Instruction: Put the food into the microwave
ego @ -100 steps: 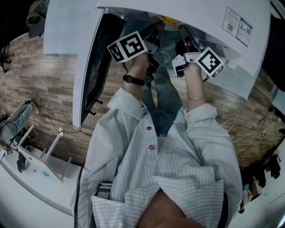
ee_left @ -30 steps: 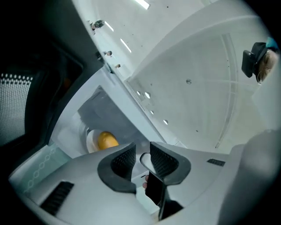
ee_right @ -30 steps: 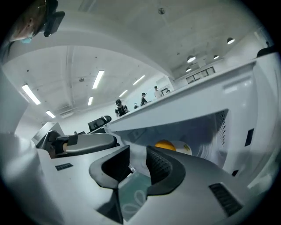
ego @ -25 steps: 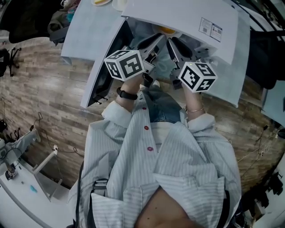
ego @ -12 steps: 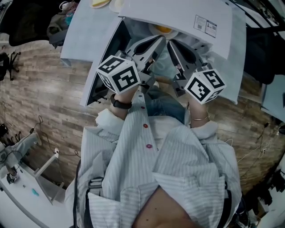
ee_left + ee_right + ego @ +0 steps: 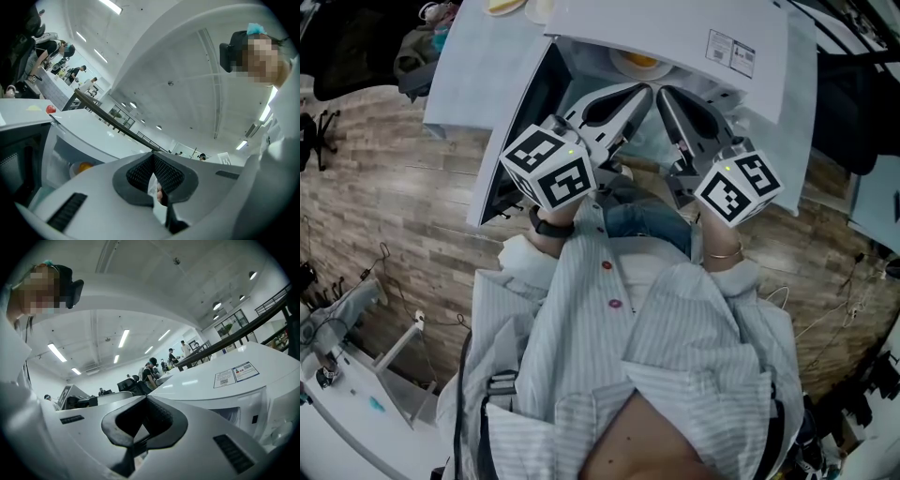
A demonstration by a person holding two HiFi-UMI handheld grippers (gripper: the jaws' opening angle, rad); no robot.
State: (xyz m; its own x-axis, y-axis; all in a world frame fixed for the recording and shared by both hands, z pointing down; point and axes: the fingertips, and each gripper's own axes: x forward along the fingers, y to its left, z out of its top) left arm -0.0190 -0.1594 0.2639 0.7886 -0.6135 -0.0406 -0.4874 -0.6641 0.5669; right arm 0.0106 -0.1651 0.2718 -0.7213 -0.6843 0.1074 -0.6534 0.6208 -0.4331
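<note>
We are holding the left gripper (image 6: 639, 92) at the open microwave (image 6: 675, 37), its jaws just now closing pad to pad. The food (image 6: 639, 63) is sitting inside, just beyond the tips. The right gripper (image 6: 666, 96), alongside, is likewise closing with its pads together.

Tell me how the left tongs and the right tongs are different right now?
The left tongs reach in beside the open microwave door; the right tongs reach in under the sticker side of the microwave. The left tongs' marker cube shows a different black-and-white pattern from the right tongs' cube. Alike: both have just closed shut on nothing, and both point at the plate of food inside, tips close together.
</note>
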